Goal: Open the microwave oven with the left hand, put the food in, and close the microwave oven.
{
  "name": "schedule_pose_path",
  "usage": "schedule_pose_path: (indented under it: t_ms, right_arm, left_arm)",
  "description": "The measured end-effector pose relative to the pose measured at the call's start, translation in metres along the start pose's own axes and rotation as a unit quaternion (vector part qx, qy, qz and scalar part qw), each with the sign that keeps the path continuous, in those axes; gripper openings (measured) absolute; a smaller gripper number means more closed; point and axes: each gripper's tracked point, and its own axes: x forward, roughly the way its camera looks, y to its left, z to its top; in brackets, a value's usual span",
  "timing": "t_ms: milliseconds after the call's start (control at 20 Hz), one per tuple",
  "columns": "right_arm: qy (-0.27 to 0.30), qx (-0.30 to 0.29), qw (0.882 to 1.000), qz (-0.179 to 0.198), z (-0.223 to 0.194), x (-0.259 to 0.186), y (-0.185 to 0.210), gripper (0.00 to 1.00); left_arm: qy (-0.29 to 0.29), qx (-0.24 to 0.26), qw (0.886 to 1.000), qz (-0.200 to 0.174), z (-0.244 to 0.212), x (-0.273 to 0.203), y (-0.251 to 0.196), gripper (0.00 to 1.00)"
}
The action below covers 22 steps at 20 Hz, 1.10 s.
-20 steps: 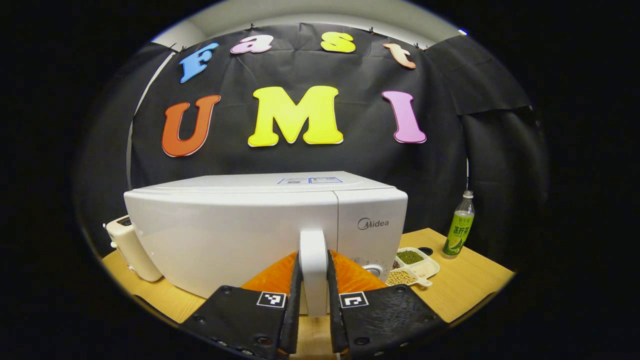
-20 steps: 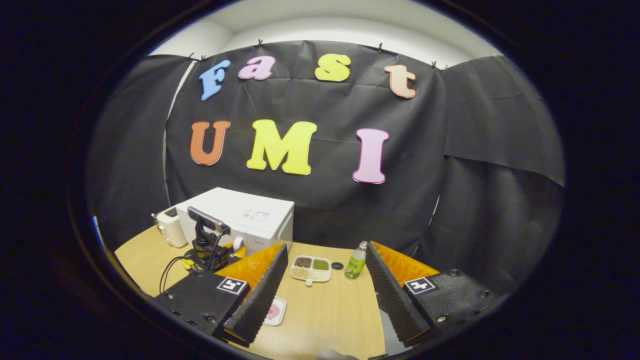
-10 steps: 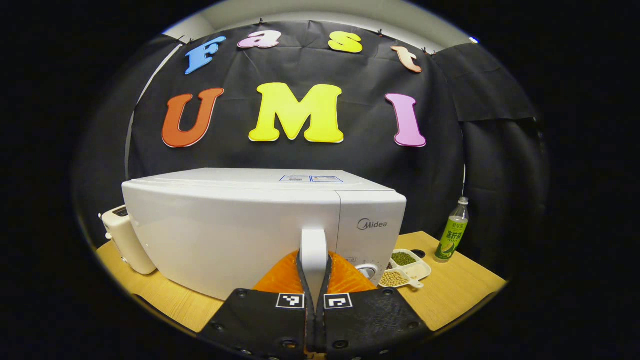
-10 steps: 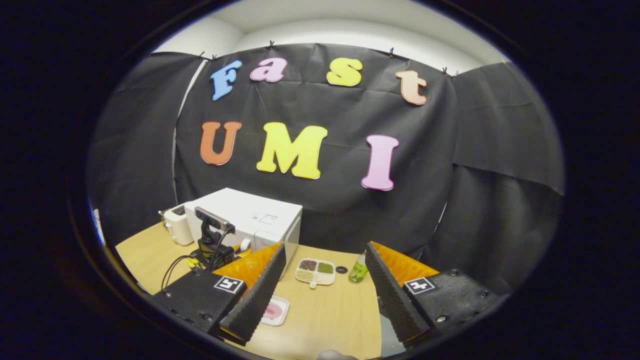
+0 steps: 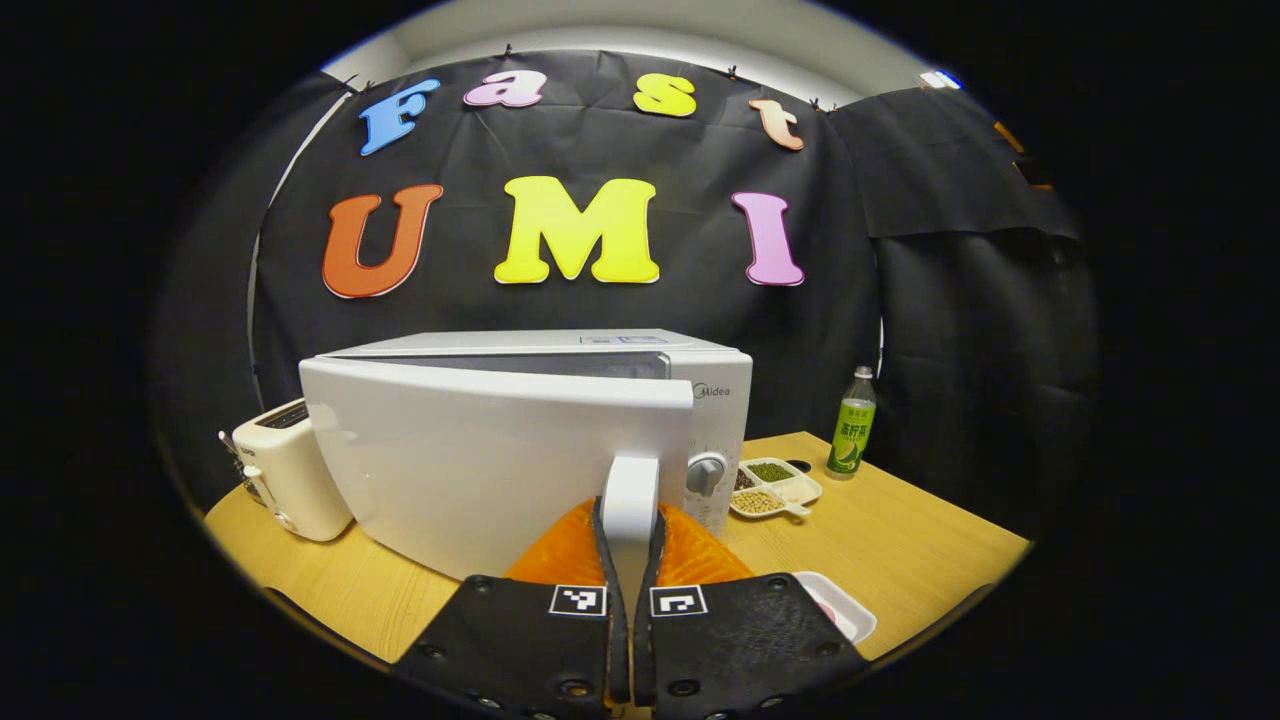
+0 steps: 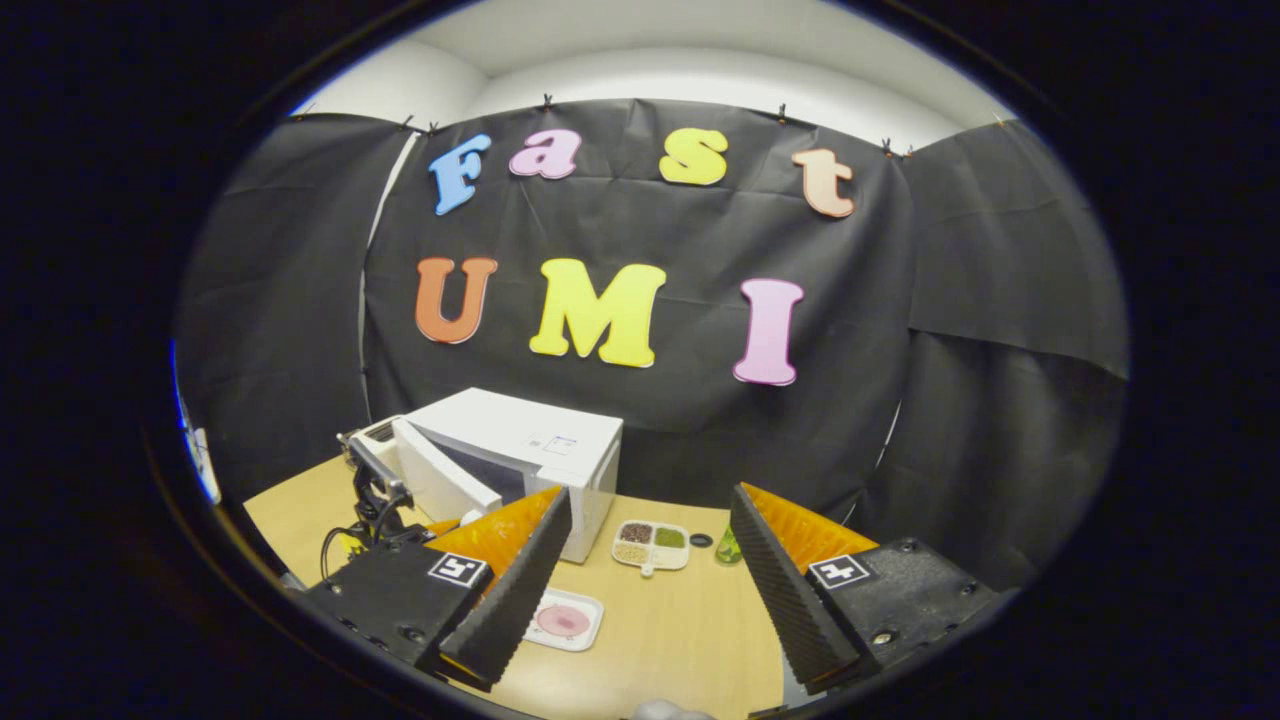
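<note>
The white microwave (image 5: 715,400) stands on the wooden table with its door (image 5: 480,470) swung partly out on its left hinge. A dark gap shows along the door's top edge. My left gripper (image 5: 630,520) is shut on the door's white vertical handle (image 5: 630,478), with a finger on each side. From the right gripper view the microwave (image 6: 545,445) shows its door (image 6: 440,478) ajar, and the left gripper (image 6: 375,490) is at the door's edge. The food, pink on a white tray (image 6: 565,620), lies on the table just beyond my open right gripper (image 6: 650,497), which holds nothing.
A white toaster (image 5: 290,482) stands left of the microwave. To the microwave's right are a divided dish of beans (image 5: 775,487), a small black ring and a green bottle (image 5: 850,436). The food tray's corner (image 5: 840,618) lies near the table's front right.
The left gripper closed on the handle and has pulled the door partly open. The right gripper stayed open and shifted slightly, so the food tray shows more fully.
</note>
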Motion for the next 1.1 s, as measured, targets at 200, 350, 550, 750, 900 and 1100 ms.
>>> schedule_pose_path:
  t_ms: [200,350,550,750,900,1100]
  right_arm:
    - [0.0,0.003,1.0,0.018,-0.004,-0.016,0.026,0.97]
    - [-0.001,0.006,1.0,0.027,-0.009,-0.026,0.043,1.0]
    - [0.013,0.005,0.999,0.039,-0.021,-0.039,0.059,0.97]
    - [0.015,0.008,0.999,0.05,-0.024,-0.046,0.075,1.0]
    - [0.014,0.005,0.998,0.061,-0.026,-0.047,0.087,0.96]
    - [0.019,0.009,0.997,0.075,-0.032,-0.044,0.102,1.0]
  left_arm:
    - [0.012,0.012,1.0,0.013,-0.009,-0.044,0.02,0.07]
    - [0.021,0.019,0.999,0.03,-0.013,-0.071,0.038,0.19]
    - [0.024,0.031,0.997,0.073,-0.013,-0.097,0.077,0.73]
    - [0.029,0.033,0.995,0.088,-0.016,-0.131,0.099,0.96]
    - [0.035,0.029,0.994,0.099,-0.021,-0.15,0.117,0.96]
    - [0.046,0.03,0.99,0.127,-0.026,-0.181,0.149,0.96]
